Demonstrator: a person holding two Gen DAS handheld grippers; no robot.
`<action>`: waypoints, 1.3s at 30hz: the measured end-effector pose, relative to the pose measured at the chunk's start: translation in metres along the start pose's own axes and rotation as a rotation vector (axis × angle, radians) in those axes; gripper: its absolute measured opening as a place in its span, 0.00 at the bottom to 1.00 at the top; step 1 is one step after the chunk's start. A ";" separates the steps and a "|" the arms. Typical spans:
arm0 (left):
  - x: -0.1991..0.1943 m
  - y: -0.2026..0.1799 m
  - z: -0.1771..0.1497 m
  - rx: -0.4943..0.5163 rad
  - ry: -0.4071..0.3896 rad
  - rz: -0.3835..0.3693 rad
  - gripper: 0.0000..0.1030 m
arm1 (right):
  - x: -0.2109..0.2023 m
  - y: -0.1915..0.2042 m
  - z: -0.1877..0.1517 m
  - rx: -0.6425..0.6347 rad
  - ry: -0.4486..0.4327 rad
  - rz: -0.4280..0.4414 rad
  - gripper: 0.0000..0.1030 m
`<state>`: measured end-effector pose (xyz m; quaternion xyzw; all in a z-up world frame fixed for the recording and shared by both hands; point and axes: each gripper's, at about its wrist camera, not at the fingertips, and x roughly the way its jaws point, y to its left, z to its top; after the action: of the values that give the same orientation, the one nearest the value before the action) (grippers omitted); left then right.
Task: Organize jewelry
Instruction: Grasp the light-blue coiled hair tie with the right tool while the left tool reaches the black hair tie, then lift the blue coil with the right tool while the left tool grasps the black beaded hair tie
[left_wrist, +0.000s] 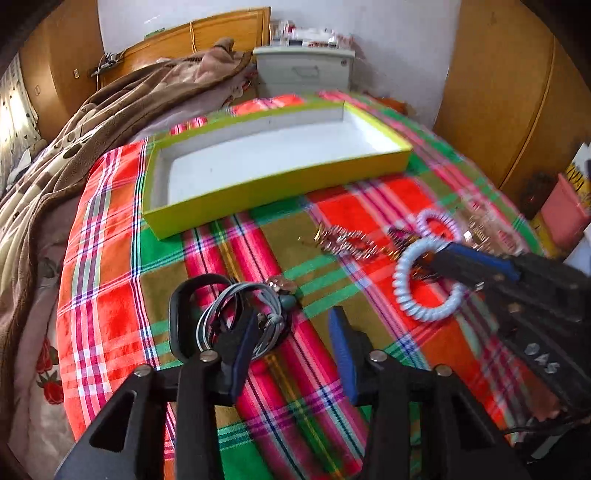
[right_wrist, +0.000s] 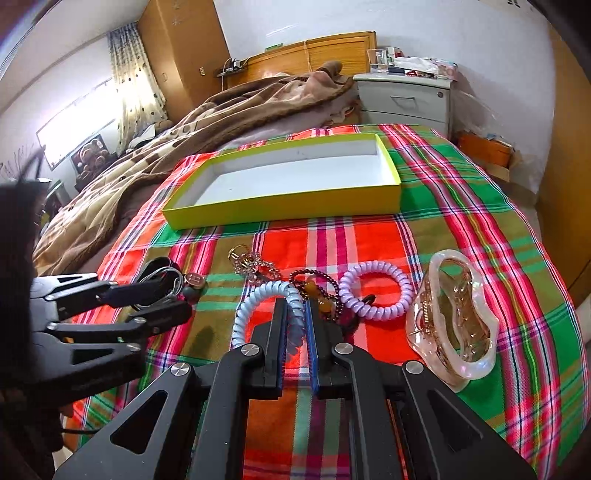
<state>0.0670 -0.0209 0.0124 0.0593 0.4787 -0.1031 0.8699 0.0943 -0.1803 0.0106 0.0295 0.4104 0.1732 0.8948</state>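
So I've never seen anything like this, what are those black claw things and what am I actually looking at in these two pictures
The black claws are two handheld grippers, each with two fingers; a person holds one in each hand, with no robot arm. Each picture comes from a wide-angle camera on one gripper, looking along its fingers.

In the left view, the left gripper is open, one finger passing through a bundle of grey cords. In the right view, the right gripper is closed on a pale blue coil hair tie.

They work over a plaid cloth on a bed. On it lie an empty yellow-green box, a lilac coil hair tie, a dark bead bracelet, a sparkly gold charm and a clear hair claw clip.
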 end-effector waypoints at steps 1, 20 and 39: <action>0.003 -0.001 0.000 0.007 0.007 0.012 0.37 | 0.000 0.000 0.000 0.002 -0.001 0.003 0.10; 0.009 0.010 0.003 -0.067 0.014 0.005 0.15 | -0.003 0.002 0.003 0.004 -0.019 0.012 0.10; -0.033 0.050 0.032 -0.192 -0.109 -0.095 0.16 | -0.015 0.000 0.052 0.007 -0.097 0.029 0.10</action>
<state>0.0876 0.0249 0.0579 -0.0527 0.4408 -0.1011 0.8904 0.1245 -0.1805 0.0557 0.0471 0.3667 0.1830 0.9109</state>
